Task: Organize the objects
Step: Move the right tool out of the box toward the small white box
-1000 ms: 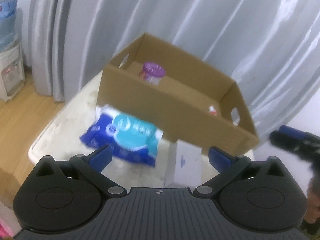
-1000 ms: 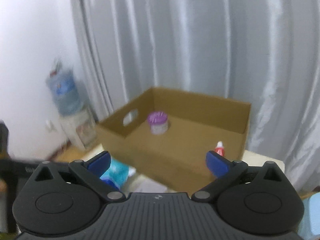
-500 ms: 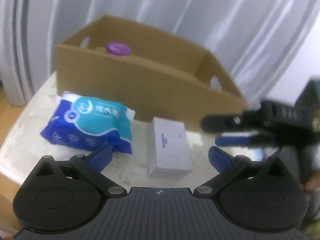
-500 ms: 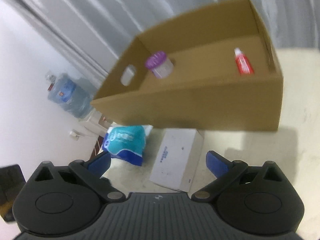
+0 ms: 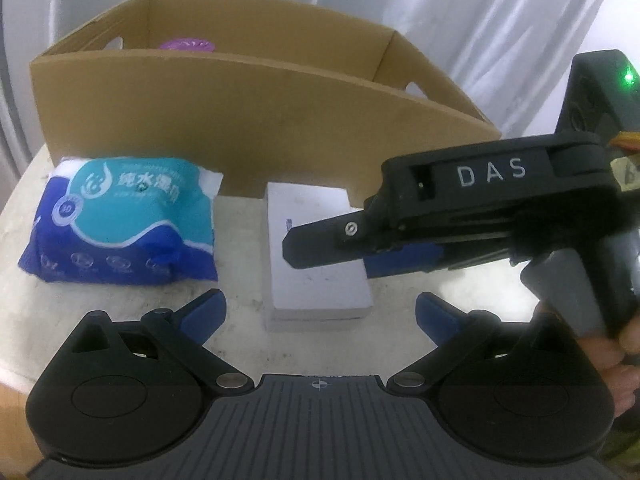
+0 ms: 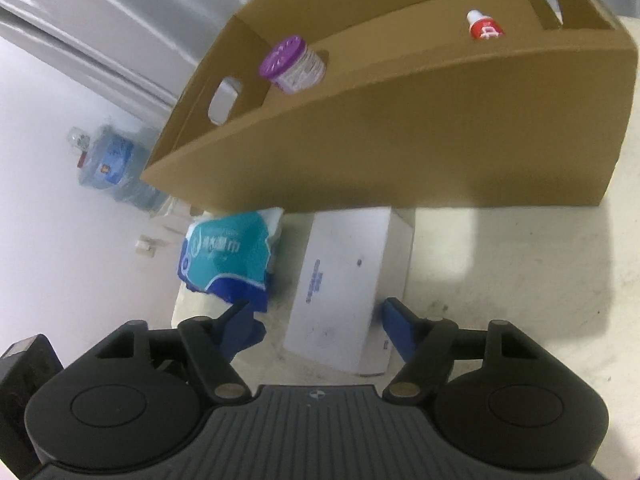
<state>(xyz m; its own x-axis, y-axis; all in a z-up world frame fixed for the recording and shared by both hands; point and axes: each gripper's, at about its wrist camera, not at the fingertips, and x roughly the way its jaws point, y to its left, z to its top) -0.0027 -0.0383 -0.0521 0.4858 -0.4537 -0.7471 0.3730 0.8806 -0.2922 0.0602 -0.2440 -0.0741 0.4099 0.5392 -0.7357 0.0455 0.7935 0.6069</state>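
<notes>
My right gripper (image 6: pixel 316 326) is spread wide, its blue fingertips (image 6: pixel 394 314) straddling the near end of the white box (image 6: pixel 344 276) at lower centre of the right wrist view; one pad looks to be at the box's side, though I cannot tell if it touches. Nothing is gripped yet. I came in low and side-on, I judge, so the fingers can close across the box's narrow width. The box lies flat on the table (image 6: pixel 520 272), just in front of the cardboard carton (image 6: pixel 400 128), with the blue wipes pack (image 6: pixel 228 256) close beside it. The carton already holds a purple-lidded jar (image 6: pixel 292 62) and a small red bottle (image 6: pixel 484 28), so the box likely goes there next. My left gripper (image 5: pixel 320 312) is also released, hanging back at bottom of its frame, empty, leaving the right room to work.
</notes>
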